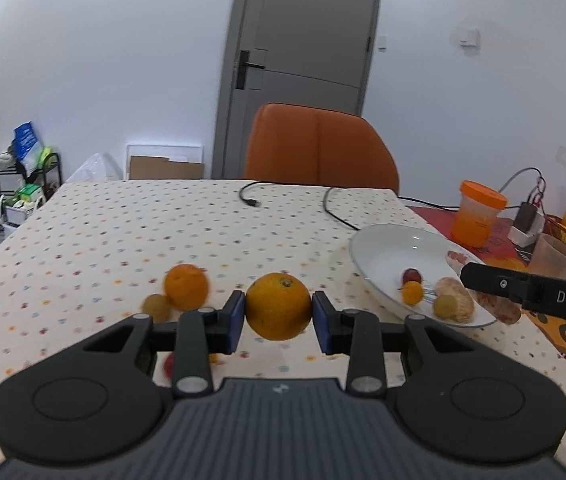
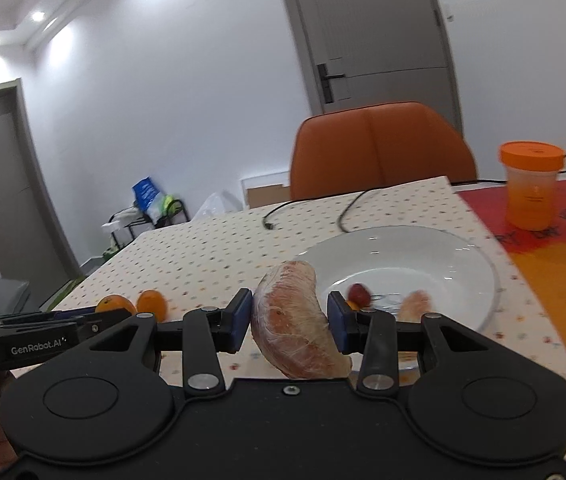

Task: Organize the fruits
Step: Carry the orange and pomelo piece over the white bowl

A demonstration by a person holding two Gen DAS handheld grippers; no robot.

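Observation:
My left gripper point(image 1: 279, 312) is shut on a large orange point(image 1: 278, 306) and holds it above the spotted tablecloth. A second orange point(image 1: 186, 286) and a small yellowish fruit point(image 1: 156, 307) lie on the cloth to its left. My right gripper point(image 2: 290, 320) is shut on a peeled pomelo segment point(image 2: 297, 324) at the near rim of the white plate point(image 2: 455, 256). The plate point(image 1: 383, 252) holds a red fruit point(image 1: 411, 276), a small orange fruit point(image 1: 412, 292), a yellowish fruit point(image 1: 445, 306) and another pomelo piece point(image 1: 461, 300).
An orange chair point(image 1: 319, 148) stands behind the table. A black cable point(image 1: 335, 208) lies on the cloth behind the plate. An orange-lidded jar point(image 1: 479, 212), a translucent cup point(image 1: 553, 258) and a charger stand at the right on a red mat.

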